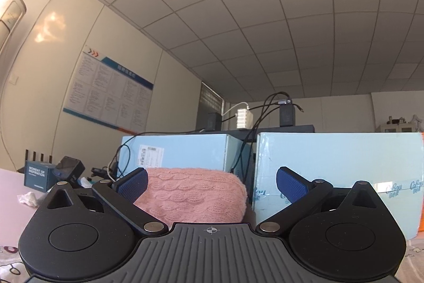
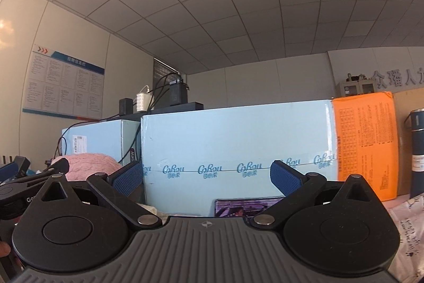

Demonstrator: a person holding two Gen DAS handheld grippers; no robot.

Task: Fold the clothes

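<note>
Both tools spread: left tool (image 1: 212, 183) faces pink sweater (image 1: 196, 192); right tool (image 2: 206, 178) faces "CoRou" box (image 2: 238, 139).

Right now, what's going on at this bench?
A person holds two handheld grippers, both open and gripping nothing. The left gripper points at a folded pink cable-knit sweater sitting in front of light blue cardboard boxes. The right gripper faces the larger box, with a phone lying at its base. The sweater looks already folded; neither gripper touches it.
</note>
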